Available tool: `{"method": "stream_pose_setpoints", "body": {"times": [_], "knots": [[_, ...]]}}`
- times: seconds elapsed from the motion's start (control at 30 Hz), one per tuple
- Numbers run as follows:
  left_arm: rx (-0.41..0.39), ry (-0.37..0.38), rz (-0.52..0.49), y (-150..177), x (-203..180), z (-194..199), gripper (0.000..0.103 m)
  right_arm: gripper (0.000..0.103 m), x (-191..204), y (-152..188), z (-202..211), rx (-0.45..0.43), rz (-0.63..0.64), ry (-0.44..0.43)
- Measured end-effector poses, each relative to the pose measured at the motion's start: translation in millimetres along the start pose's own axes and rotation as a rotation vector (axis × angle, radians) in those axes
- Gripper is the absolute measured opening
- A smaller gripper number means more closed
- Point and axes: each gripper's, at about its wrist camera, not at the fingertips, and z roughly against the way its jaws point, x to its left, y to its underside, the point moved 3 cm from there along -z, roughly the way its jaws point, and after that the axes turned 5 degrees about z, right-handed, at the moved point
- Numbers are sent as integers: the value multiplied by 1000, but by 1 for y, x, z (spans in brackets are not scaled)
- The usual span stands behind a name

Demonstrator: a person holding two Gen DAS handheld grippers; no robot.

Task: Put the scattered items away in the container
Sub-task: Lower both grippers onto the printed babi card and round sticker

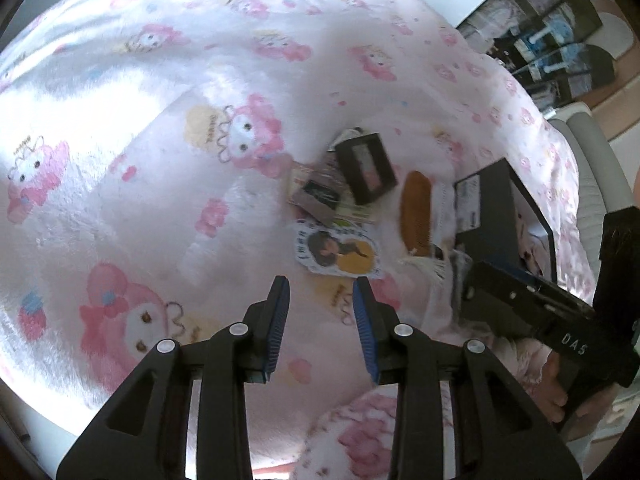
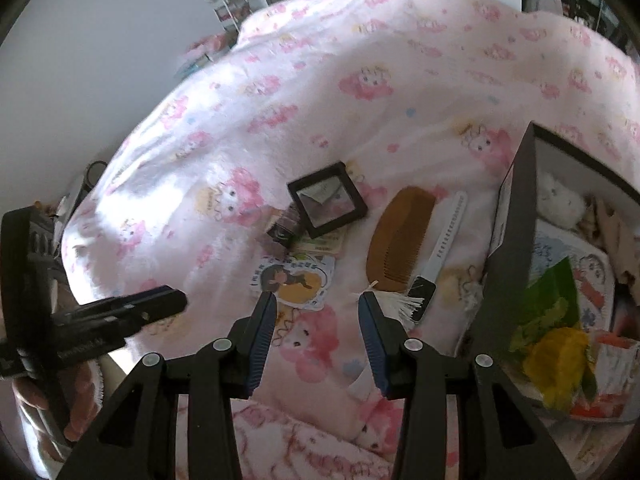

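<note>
Small items lie scattered on a pink cartoon-print blanket (image 2: 360,92). Among them are a black square frame case (image 2: 328,200), a wooden comb (image 2: 398,240), a white watch strap (image 2: 440,248), a cartoon sticker (image 2: 294,280) and a small dark box (image 2: 284,228). The black container (image 2: 508,248) stands at the right, with a yellow-green item (image 2: 556,344) inside. My right gripper (image 2: 316,300) hovers open just short of the sticker and the comb's white tassel (image 2: 400,302). My left gripper (image 1: 320,284) is open and empty, just short of the sticker (image 1: 340,252). The comb (image 1: 416,212) and the container (image 1: 492,208) lie to its right.
A white plush (image 2: 560,200) and paper items fill the container. Shelves (image 1: 552,52) with boxes stand beyond the bed's far right. The right gripper (image 1: 472,276) crosses the left wrist view beside the container. A hand (image 2: 76,400) holds the left gripper (image 2: 180,300) at the bed's left edge.
</note>
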Motion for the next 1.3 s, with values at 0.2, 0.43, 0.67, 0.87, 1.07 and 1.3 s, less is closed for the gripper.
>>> {"method": "stream_pose_setpoints", "body": {"times": [0.2, 0.43, 0.67, 0.87, 1.07, 1.3], "knots": [[49, -4, 24, -6, 14, -30, 34, 38, -3, -1, -38, 75, 2, -12], [120, 12, 38, -17, 25, -64, 34, 38, -16, 1, -68, 130, -43, -17], [146, 26, 43, -26, 25, -84, 34, 38, -30, -2, -76, 136, -79, 11], [175, 45, 62, -27, 22, -100, 30, 39, -19, -2, -102, 208, -43, -26], [183, 81, 36, -11, 16, -89, 8, 39, -15, 3, -105, 229, -50, -180], [191, 127, -21, 12, 11, -64, 11, 39, 12, 20, -72, 225, 44, -286]]}}
